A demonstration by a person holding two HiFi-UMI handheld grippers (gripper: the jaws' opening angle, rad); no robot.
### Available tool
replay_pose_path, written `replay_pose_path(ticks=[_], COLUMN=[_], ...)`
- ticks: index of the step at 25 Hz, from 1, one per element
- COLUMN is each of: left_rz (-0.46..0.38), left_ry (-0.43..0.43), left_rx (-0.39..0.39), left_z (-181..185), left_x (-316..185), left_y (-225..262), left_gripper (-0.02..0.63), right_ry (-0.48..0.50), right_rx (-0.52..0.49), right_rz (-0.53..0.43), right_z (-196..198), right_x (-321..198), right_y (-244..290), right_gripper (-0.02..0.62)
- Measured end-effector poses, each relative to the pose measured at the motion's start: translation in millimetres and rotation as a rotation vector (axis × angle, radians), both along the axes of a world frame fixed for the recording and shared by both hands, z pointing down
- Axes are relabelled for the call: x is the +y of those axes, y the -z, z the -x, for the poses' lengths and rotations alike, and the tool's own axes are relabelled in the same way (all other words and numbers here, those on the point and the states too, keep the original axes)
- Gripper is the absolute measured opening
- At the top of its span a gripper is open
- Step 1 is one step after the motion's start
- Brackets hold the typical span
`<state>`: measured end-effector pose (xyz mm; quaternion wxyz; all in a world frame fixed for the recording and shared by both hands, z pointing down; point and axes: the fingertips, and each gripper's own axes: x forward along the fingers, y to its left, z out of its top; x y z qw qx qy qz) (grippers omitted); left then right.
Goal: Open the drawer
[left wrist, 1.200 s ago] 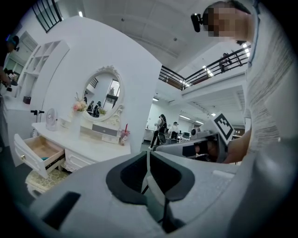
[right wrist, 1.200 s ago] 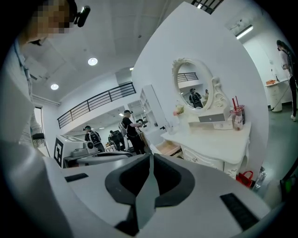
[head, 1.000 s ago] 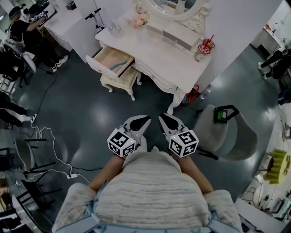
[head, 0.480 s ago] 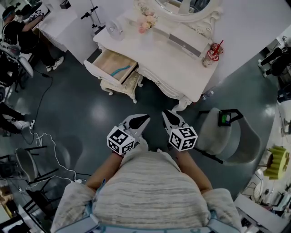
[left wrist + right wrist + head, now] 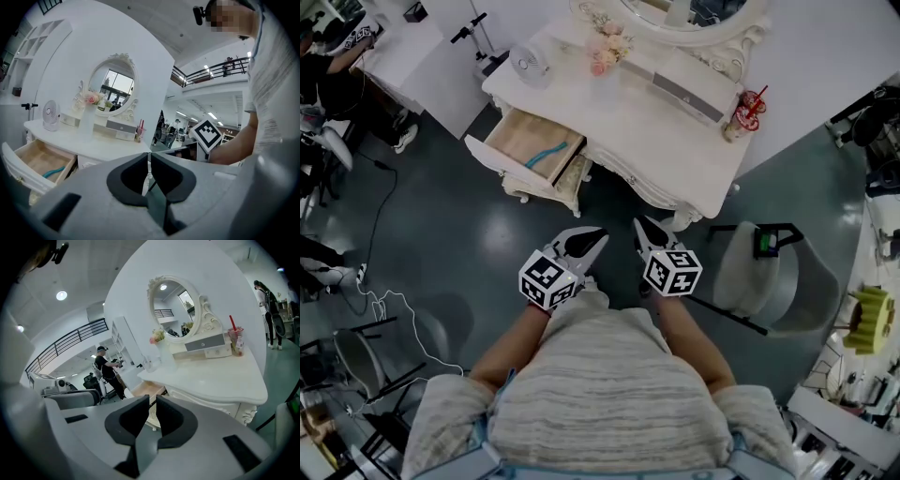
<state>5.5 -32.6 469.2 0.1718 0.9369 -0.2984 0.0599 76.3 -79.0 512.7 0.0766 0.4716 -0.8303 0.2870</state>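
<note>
A white dressing table (image 5: 656,141) with carved legs stands against a white wall on a dark, glossy floor (image 5: 478,234); an oval mirror (image 5: 675,11) rises from its back edge, with a small fan (image 5: 528,64) near the back left corner, pink flowers (image 5: 607,52) beside the mirror and a cup (image 5: 745,105) with a red straw at the right end; the drawer (image 5: 530,148) at the left end of the table's front edge stands pulled out, its pale wooden bottom bare but for a teal thing (image 5: 546,153); a cream stool (image 5: 567,178) sits partly under it; a grey chair (image 5: 773,277) stands off the table's right front corner, and white cables (image 5: 389,305) trail over the floor at the left; a person (image 5: 105,367) in black stands beyond the drawer's side of the room; the left tool (image 5: 598,232) and the right tool (image 5: 639,225) hover side by side over the floor, short of the table, both clenched on nothing.
</note>
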Motion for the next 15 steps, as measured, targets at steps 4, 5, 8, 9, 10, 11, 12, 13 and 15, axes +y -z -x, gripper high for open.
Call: replay_pose_path(ticks=[4,5,8,9,10,11,12,13,15], left_rz=[0.011,0.014,0.026,0.03,0.034,0.037,0.039,0.039,0.038], left_ry=[-0.016,-0.019,-0.027,-0.027,-0.026,-0.026,-0.025,-0.023,-0.014], left_rx=[0.008,0.01,0.006,0.004,0.002,-0.001,-0.004,-0.008,-0.013], left_z=[10,12,15,16,16,16,16,16,15], left_x=[-10,-12,-17,-19,-20,-22,-24,-27,-32], left_y=[-9,-11,-20,-22,-24,-26,-28,-29,-31], left_gripper=[0.017,0.017,0.017,0.017,0.017,0.017,0.017,0.017,0.017], right_ry=[-0.059,-0.074,-0.096,-0.096,-0.093,-0.09,-0.087,-0.084,-0.077], right_rx=[-0.011,-0.01,0.01,0.019,0.028,0.036,0.042,0.046,0.05], right_rz=[0.027,0.029,0.029,0.029,0.029,0.03,0.032,0.035,0.042], right_z=[5,5,8,9,10,11,12,13,14], right_x=[-15,-19,-30,-33,-36,-39,-43,-46,-51], right_y=[-14,-18,-28,-31,-35,-38,-41,-44,-48], right_gripper=[0.011,0.011,0.011,0.011,0.011,0.011,0.011,0.011,0.011])
